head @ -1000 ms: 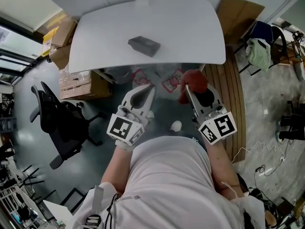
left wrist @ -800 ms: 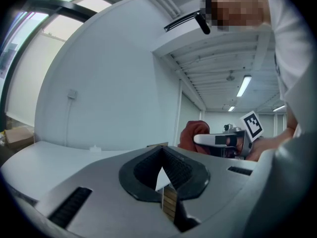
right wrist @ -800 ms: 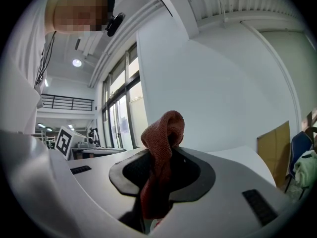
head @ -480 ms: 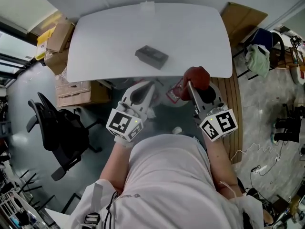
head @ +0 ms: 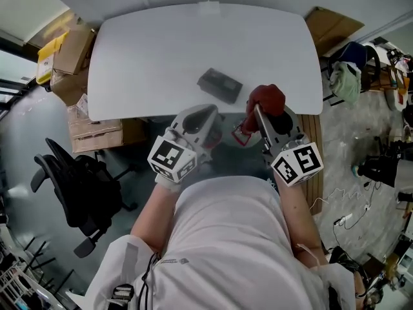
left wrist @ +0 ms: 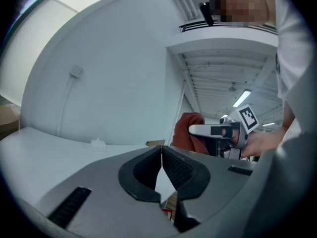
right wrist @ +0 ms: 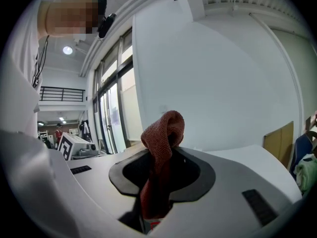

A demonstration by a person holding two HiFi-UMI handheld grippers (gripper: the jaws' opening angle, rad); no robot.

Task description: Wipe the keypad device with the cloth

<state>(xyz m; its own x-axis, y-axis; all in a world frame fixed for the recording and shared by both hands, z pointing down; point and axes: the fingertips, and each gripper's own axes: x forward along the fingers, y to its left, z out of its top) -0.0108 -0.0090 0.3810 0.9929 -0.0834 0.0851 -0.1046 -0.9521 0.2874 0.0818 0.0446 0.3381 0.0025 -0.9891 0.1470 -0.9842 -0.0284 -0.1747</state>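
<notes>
The dark grey keypad device (head: 219, 85) lies on the white table (head: 142, 57), near its front edge. My right gripper (head: 256, 110) is shut on a dark red cloth (head: 266, 101), just right of the device at the table's front edge. In the right gripper view the cloth (right wrist: 161, 148) sticks up as a folded loop between the jaws. My left gripper (head: 211, 112) is shut with nothing in it, just below the device. In the left gripper view the jaws meet tip to tip (left wrist: 161, 148), and the right gripper with the cloth (left wrist: 187, 131) shows beyond them.
Cardboard boxes (head: 68, 50) stand left of the table and a black office chair (head: 77, 186) sits at lower left. A flat cardboard sheet (head: 332, 24) and a chair with clothes (head: 352, 76) are at the right. Red-marked packets (head: 240, 134) lie on the floor under the table edge.
Both grippers have moved forward, up to the table's front edge and closer to the keypad device. The cloth stays held in the right gripper.
</notes>
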